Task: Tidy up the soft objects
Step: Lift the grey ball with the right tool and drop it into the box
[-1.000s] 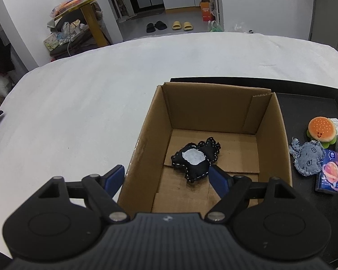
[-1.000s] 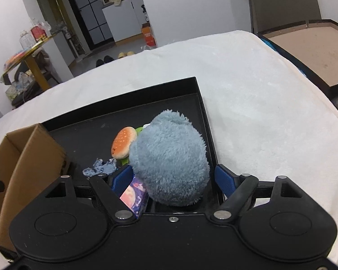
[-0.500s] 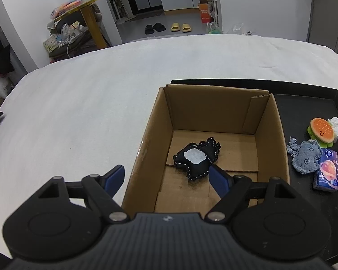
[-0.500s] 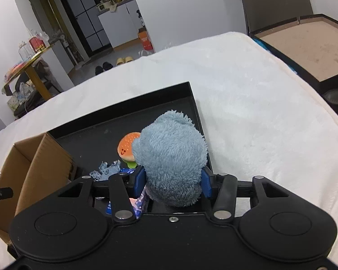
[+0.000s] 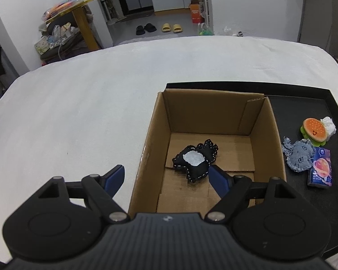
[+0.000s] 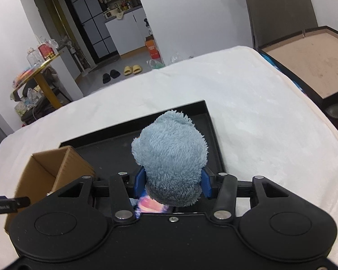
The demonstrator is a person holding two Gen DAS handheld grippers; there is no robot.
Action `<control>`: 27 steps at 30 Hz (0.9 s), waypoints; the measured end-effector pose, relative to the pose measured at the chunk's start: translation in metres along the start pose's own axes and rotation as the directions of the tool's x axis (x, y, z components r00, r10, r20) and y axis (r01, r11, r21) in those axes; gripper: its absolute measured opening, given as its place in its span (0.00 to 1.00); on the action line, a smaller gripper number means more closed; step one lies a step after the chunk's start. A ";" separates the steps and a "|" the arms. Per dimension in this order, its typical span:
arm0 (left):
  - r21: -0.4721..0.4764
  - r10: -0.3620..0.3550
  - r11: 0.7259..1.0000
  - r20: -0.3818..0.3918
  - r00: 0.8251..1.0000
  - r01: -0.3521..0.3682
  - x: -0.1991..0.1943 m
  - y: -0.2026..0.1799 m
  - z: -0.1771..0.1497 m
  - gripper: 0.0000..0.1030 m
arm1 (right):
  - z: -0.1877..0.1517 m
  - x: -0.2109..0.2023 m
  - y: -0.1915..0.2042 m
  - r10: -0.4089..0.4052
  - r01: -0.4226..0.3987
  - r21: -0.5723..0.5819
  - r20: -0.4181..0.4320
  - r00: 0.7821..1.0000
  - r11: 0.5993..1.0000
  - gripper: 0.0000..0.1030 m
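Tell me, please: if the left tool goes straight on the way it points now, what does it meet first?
Probably the black stitched toy on the floor of the cardboard box. The left tool is open above the box; depth is unclear.

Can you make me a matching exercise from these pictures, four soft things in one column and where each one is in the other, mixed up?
Things:
1. black stitched toy
2. fluffy blue plush
3. burger toy
4. denim elephant

Places:
A. on the black tray, beside a white wad
B. inside the cardboard box
C. clamped in the right claw
D. on the tray, against a blue packet

Pairs: 1-B, 2-C, 3-A, 4-D
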State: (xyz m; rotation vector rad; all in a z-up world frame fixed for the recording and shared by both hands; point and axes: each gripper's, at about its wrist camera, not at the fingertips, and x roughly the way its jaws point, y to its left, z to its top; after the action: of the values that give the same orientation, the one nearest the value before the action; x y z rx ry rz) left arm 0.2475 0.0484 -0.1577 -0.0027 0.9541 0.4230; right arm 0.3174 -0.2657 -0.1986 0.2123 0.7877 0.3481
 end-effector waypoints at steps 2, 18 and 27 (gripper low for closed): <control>0.005 -0.010 1.000 0.007 1.000 0.010 -0.001 0.002 0.000 0.78 | 0.003 -0.002 0.006 0.009 -0.009 -0.002 0.007 1.000 1.000 0.46; -0.047 -0.098 0.994 -0.006 0.995 0.098 0.007 0.032 -0.006 0.56 | 0.020 -0.007 0.074 0.107 -0.106 -0.103 0.005 0.994 0.989 0.46; -0.079 -0.154 0.985 -0.029 0.988 0.151 0.016 0.042 -0.008 0.35 | 0.020 -0.006 0.110 0.134 -0.132 -0.151 -0.002 0.991 0.980 0.46</control>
State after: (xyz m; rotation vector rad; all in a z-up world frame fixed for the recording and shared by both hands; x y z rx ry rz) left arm 0.2344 0.0911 -0.1670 -0.1525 0.9644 0.3183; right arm 0.3034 -0.1672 -0.1463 0.1248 0.7371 0.5310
